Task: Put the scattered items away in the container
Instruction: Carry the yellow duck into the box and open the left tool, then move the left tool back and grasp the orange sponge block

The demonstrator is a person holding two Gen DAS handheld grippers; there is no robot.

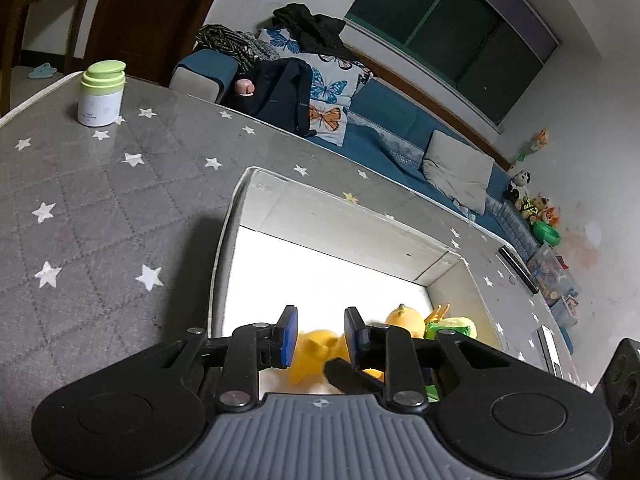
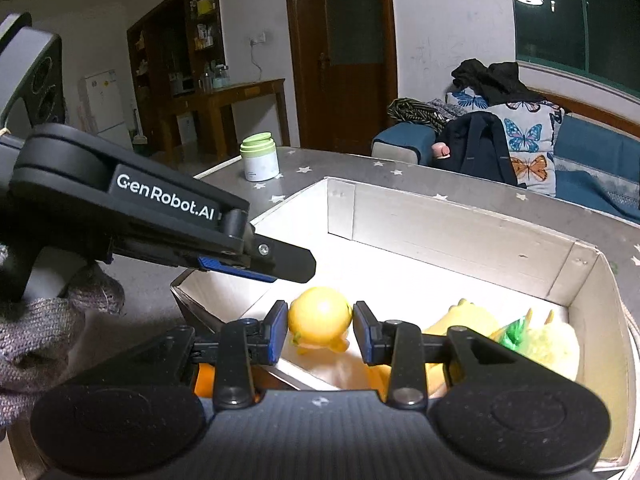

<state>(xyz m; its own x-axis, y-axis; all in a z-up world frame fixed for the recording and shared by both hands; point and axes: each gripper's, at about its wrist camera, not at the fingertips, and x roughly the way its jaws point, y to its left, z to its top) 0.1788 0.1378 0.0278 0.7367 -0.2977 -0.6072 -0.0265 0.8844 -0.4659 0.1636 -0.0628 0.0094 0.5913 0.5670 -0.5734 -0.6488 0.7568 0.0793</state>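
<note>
The right gripper (image 2: 320, 330) hangs over the near-left corner of the box (image 2: 460, 236), its pads set on either side of a round yellow toy (image 2: 320, 316); whether they press it or merely flank it cannot be told. The left gripper (image 1: 321, 336) is parted, nothing between its pads, poised over the same end of the box with a blurred yellow toy (image 1: 316, 354) below it. In the right wrist view the left tool reaches in from the left, held by a grey-gloved hand (image 2: 36, 336).

Under both lies a grey mat (image 1: 100, 200) with white stars. Ahead and left of the grippers stands a white jar (image 1: 101, 94) with a green lid. Beyond the mat runs a blue sofa (image 1: 384, 144) with butterfly cushions (image 1: 328, 92) and dark clothes, a dark window (image 1: 452, 36) above it.

Right of the grippers, inside the box, lie more yellow toys (image 2: 464, 320) and a pale green one (image 2: 548, 344).
</note>
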